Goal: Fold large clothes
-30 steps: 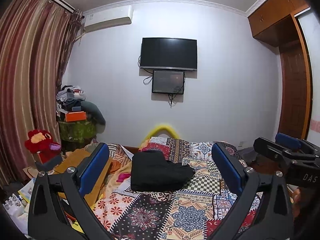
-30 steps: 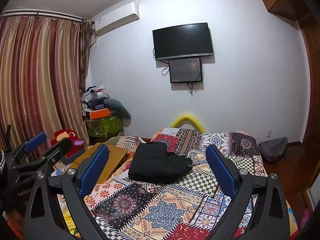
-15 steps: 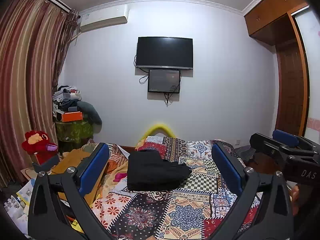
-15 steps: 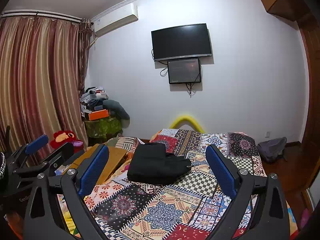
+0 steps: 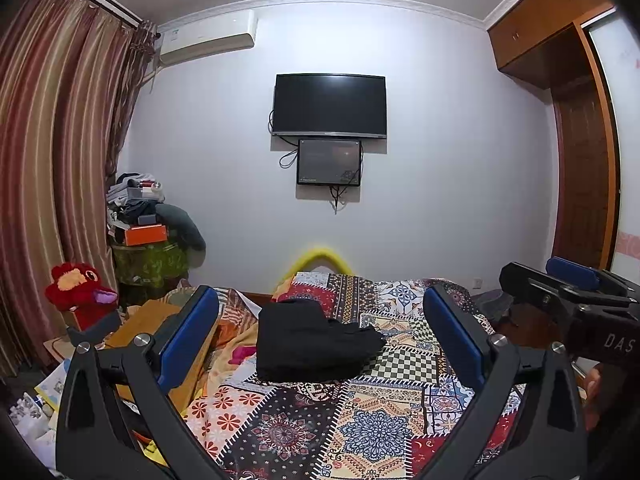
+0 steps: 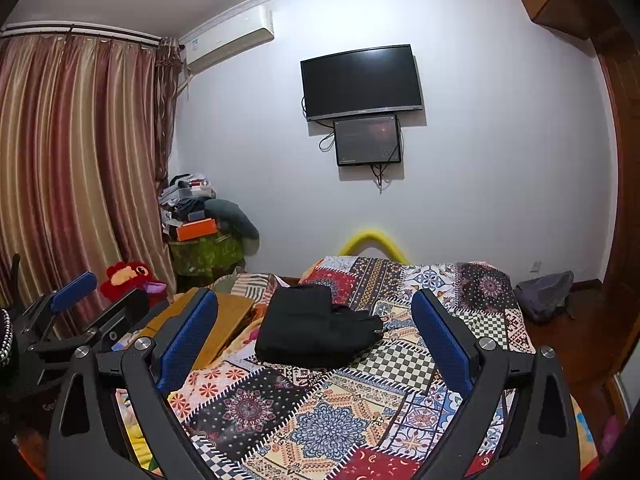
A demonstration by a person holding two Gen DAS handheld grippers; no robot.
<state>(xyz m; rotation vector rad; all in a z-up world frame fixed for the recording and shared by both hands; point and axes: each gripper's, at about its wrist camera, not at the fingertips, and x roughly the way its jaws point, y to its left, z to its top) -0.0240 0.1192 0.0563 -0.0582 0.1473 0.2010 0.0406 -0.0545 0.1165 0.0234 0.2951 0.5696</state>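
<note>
A black garment lies folded in a compact pile on the patchwork bedspread, toward the far half of the bed; it also shows in the right wrist view. My left gripper is open and empty, held above the near part of the bed, well short of the garment. My right gripper is open and empty too, at about the same distance. The right gripper shows at the right edge of the left wrist view, and the left gripper at the left edge of the right wrist view.
A wooden board and clutter lie left of the bed. A red plush toy and a piled stand sit by the curtain. A TV hangs on the far wall. A grey bag lies on the floor at right.
Both grippers have tilted up slightly and drifted a little; the garment sits a bit lower in view. Both jaws stay open and the garment has not moved.
</note>
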